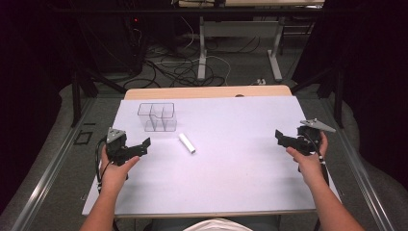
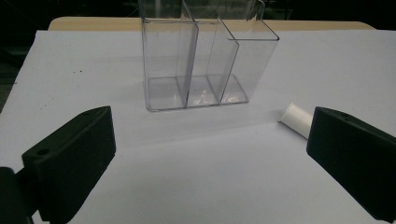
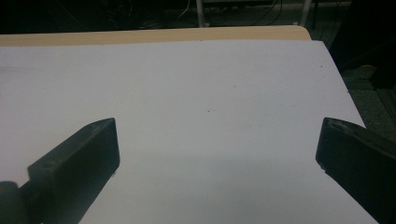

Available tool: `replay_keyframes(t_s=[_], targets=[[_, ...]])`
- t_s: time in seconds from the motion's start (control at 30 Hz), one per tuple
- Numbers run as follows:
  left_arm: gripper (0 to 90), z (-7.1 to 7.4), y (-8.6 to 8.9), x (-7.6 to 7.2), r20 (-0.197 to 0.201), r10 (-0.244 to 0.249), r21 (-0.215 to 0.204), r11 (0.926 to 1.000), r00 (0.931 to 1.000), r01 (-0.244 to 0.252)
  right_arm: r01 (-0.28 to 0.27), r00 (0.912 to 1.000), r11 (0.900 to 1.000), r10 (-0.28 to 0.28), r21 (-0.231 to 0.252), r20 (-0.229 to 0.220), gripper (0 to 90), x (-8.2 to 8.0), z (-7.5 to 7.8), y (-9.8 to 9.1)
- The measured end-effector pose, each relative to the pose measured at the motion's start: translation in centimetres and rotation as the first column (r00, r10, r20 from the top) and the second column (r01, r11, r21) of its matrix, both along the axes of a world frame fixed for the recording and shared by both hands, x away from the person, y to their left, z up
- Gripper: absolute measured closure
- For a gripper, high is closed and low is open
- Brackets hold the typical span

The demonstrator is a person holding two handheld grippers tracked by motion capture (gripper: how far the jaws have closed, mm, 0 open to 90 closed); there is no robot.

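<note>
White tube lying loose on worktop, just beside clear organiser. Left gripper near it, spread wide, empty; right gripper likewise. Risk: rolling away under clumsy pinch, or nudging organiser.

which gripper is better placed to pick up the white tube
Left. The left gripper is open and sits just beside the white tube, near the clear organizer. The right gripper is open too, but far across the table.

Black grippers — grey three-cornered plates
</note>
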State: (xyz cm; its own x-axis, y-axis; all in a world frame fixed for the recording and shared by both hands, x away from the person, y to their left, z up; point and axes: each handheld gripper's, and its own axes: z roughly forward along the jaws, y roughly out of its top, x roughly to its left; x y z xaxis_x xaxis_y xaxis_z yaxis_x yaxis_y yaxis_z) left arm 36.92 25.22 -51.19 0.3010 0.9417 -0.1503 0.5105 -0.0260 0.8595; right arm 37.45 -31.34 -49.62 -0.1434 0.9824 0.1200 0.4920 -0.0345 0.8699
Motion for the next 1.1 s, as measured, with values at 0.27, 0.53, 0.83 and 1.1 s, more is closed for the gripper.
replay_keyframes(t_s=[0.27, 0.53, 0.83, 1.1], targets=[[4.7, 0.4, -0.3, 0.2, 0.007, 0.001, 0.006, 1.0, 1.0, -0.001, -0.023, 0.9997, 0.9992, 0.023, -0.032, 0.009, 0.0, 0.1, -0.6, 0.0], [8.6, 1.2, 0.0, 0.2, 0.018, 0.018, -0.048, 0.9987, 0.9997, -0.017, -0.029, 0.9995, 0.9992, 0.03, -0.027, 0.013, 0.0, 0.1, -0.9, 0.3], [16.3, 2.8, 0.5, 1.7, 0.007, 0.049, -0.029, 0.9984, 0.9988, -0.049, -0.02, 0.9994, 0.9991, 0.021, -0.036, 0.027, 0.0, 0.0, -0.9, 0.5], [23.7, 4.9, 0.4, 3.7, 0.025, 0.056, 0.031, 0.9979, 0.9981, -0.057, -0.011, 0.9999, 0.9993, 0.011, -0.036, 0.011, 0.4, 0.1, -1.1, 0.3]])
